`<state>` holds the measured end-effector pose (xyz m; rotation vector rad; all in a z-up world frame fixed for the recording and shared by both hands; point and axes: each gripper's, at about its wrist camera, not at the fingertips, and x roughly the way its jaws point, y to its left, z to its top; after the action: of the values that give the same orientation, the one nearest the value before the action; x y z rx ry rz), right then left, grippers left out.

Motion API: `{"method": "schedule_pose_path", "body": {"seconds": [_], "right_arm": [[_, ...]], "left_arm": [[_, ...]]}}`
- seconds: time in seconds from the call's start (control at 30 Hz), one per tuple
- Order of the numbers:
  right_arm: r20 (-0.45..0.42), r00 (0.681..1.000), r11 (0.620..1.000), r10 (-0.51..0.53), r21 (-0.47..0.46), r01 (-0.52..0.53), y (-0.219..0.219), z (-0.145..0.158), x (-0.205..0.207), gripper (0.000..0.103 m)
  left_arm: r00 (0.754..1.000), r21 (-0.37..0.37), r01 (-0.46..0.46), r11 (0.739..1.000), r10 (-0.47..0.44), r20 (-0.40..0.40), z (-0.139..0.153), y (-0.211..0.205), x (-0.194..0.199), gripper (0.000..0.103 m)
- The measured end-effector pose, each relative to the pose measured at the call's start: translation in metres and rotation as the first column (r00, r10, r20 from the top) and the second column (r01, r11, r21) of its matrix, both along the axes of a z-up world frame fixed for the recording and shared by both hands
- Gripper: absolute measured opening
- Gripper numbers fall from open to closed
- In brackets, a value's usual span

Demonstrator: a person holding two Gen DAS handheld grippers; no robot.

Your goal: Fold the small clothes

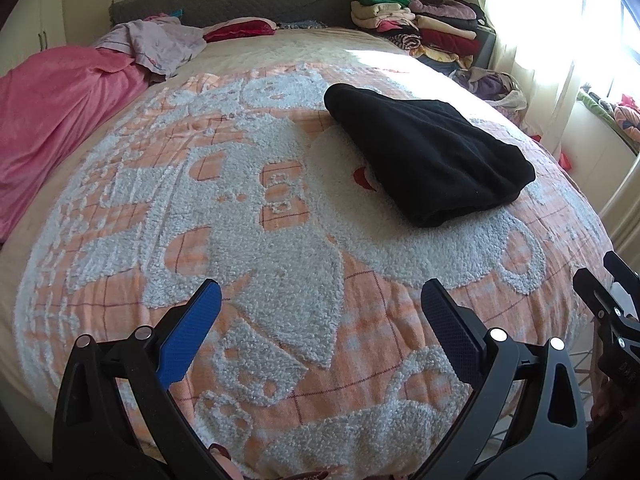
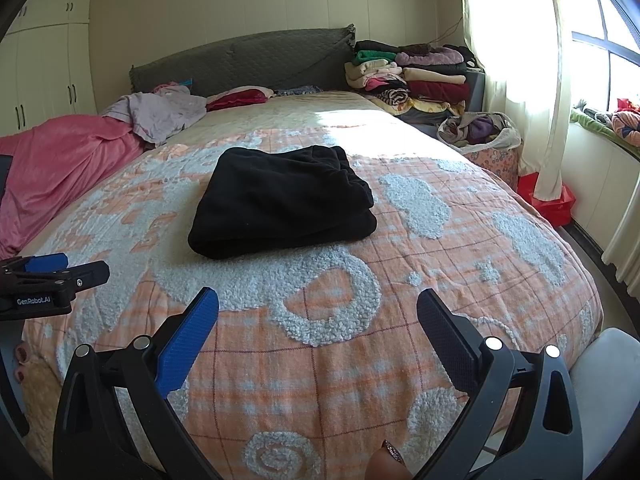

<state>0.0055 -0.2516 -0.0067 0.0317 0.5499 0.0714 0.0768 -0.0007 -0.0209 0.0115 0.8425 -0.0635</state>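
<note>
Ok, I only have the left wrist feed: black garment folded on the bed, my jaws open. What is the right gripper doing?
Observer: The right gripper is open and empty, short of the black garment.
Operator: Anything beside the bed I can't see?
Observer: A red box on the floor under the curtain.
Operator: And on the far left?
Observer: White wardrobe doors with dark handles.

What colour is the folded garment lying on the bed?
Black garment, plain with no pattern; clearest in the right wrist view.
</note>
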Motion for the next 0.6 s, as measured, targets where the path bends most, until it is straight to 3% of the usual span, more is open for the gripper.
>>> {"method": "schedule_pose_path", "body": {"seconds": [0.43, 0.53, 0.6], "right_arm": [[-0.01, 1.0, 1.0, -0.018, 0.009, 0.018, -0.003, -0.004, -0.001, 0.099], [-0.02, 0.998, 0.998, -0.061, 0.026, 0.061, -0.014, -0.009, -0.002, 0.099], [-0.038, 0.992, 0.992, -0.118, 0.051, 0.12, -0.029, -0.013, -0.002, 0.099]], "left_arm": [[1.0, 0.04, -0.002, 0.999, 0.002, -0.004, -0.002, -0.003, -0.004, 0.094], [1.0, 0.02, -0.007, 1.0, 0.008, -0.022, -0.006, 0.002, -0.004, 0.094], [0.998, 0.072, -0.058, 0.996, 0.06, -0.019, -0.009, 0.007, -0.005, 0.094]]}}
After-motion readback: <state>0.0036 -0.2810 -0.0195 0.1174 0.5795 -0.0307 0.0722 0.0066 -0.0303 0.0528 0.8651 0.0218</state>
